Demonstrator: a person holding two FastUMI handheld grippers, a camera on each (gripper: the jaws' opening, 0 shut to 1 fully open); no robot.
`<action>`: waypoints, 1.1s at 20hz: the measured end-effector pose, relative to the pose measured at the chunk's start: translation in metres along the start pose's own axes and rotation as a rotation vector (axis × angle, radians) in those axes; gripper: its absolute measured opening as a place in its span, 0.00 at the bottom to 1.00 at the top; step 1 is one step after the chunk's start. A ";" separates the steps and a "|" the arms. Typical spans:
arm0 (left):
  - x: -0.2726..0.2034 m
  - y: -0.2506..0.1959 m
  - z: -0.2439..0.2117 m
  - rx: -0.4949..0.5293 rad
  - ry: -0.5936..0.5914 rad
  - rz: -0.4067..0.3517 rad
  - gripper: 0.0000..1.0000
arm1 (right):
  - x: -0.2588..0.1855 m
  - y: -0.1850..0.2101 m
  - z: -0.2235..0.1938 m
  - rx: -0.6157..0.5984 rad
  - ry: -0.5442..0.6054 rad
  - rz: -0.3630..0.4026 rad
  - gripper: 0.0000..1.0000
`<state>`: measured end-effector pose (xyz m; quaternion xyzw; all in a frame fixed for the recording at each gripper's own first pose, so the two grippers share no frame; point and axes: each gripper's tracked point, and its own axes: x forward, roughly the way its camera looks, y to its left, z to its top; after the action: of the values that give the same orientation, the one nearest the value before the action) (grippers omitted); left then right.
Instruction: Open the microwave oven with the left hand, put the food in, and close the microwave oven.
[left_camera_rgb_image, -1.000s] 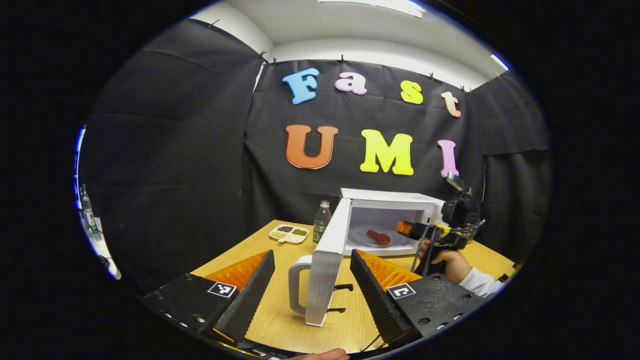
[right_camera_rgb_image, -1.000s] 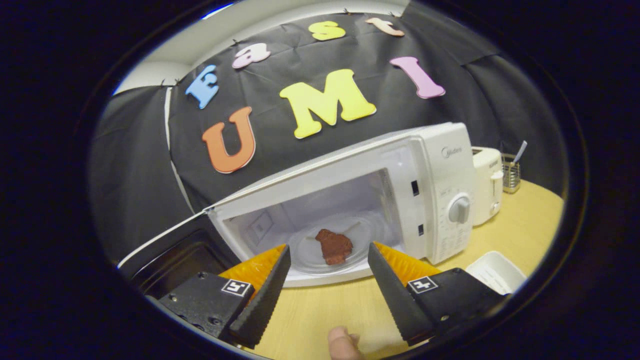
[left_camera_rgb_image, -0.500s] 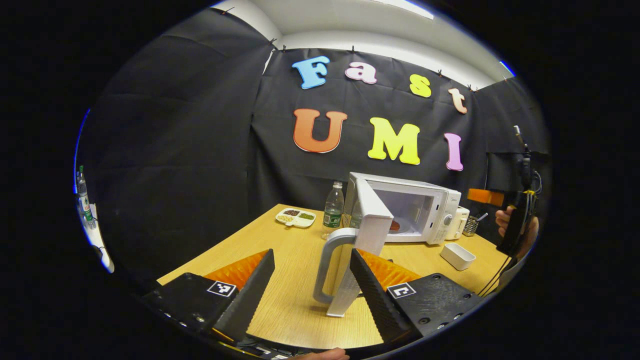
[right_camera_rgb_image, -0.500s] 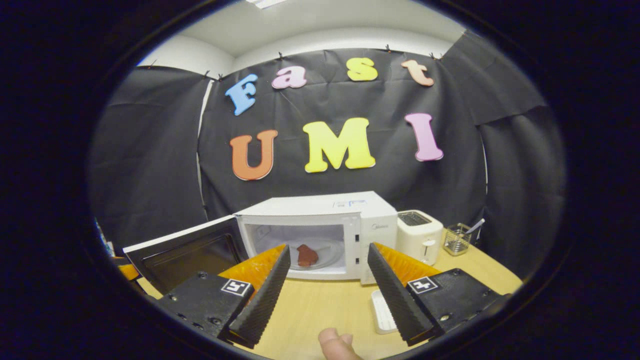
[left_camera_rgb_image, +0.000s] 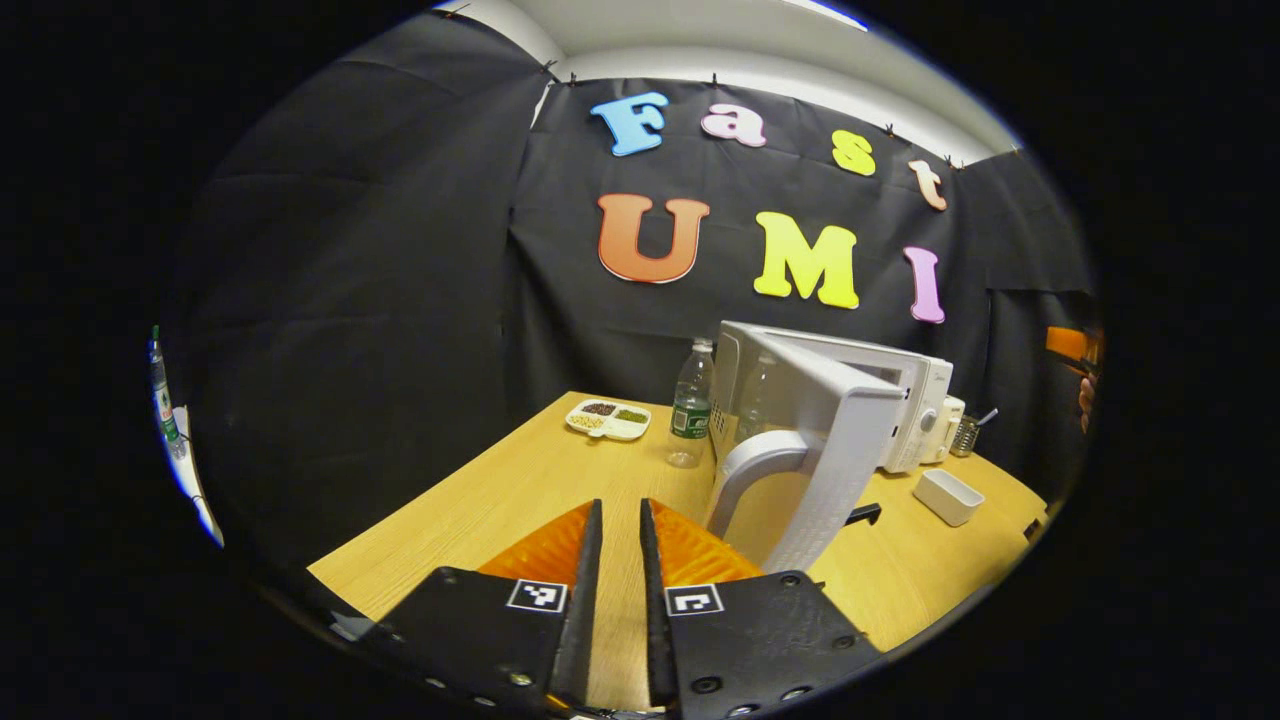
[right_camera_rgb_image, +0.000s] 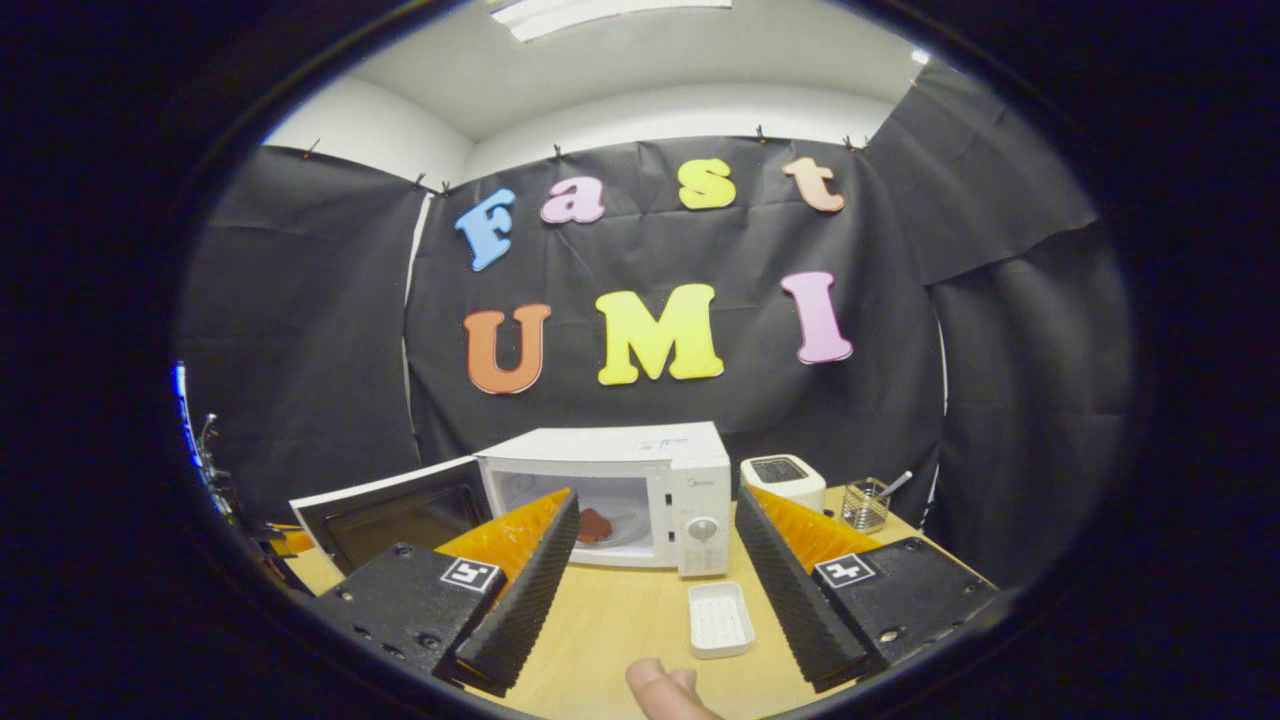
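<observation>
My left gripper (left_camera_rgb_image: 617, 560) hangs low over the wooden table (left_camera_rgb_image: 520, 480), short of the microwave oven (left_camera_rgb_image: 915, 400), with its two fingers drawn nearly together and only a thin strip of table showing between them; they pinch nothing. Just beyond my left fingertips and a little to their right stands the microwave's door (left_camera_rgb_image: 830, 440), swung partway round on its hinge so that its outer face and the curved white handle (left_camera_rgb_image: 745, 475) turn toward me. The door is apart from my fingers. A clear water bottle (left_camera_rgb_image: 690, 405) stands just beside the microwave's hinge side, and a small divided dish of grains (left_camera_rgb_image: 608, 419) lies on the table farther out from the microwave on that same side. A white rectangular tray (left_camera_rgb_image: 948, 496) lies on the table in front of the microwave's control panel.

My right gripper (right_camera_rgb_image: 655, 575) is held back from the microwave (right_camera_rgb_image: 640, 490), well apart from it, its fingers spread wide with nothing between them. Through that gap I see the microwave's cavity open, and the food, a reddish-brown piece of meat (right_camera_rgb_image: 594, 524), lies inside on the glass turntable. The door (right_camera_rgb_image: 400, 510) stands out from the microwave's left edge. A white toaster (right_camera_rgb_image: 782, 478) stands just beside the microwave's panel side, with a wire utensil holder (right_camera_rgb_image: 866, 505) beyond it
</observation>
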<state>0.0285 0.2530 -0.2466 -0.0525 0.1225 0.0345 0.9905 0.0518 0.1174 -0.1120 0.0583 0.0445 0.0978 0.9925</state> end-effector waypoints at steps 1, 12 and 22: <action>0.004 -0.005 0.001 0.006 -0.005 -0.014 0.00 | -0.004 -0.005 0.002 0.007 -0.010 -0.001 0.99; 0.010 -0.068 0.008 0.019 -0.052 -0.088 0.00 | -0.020 -0.049 0.000 0.034 0.013 -0.041 1.00; 0.022 -0.160 0.007 -0.010 -0.054 -0.265 0.00 | -0.024 -0.073 0.006 0.024 0.037 -0.084 0.99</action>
<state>0.0648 0.0967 -0.2298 -0.0723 0.0878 -0.0946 0.9890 0.0424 0.0409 -0.1129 0.0666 0.0664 0.0568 0.9939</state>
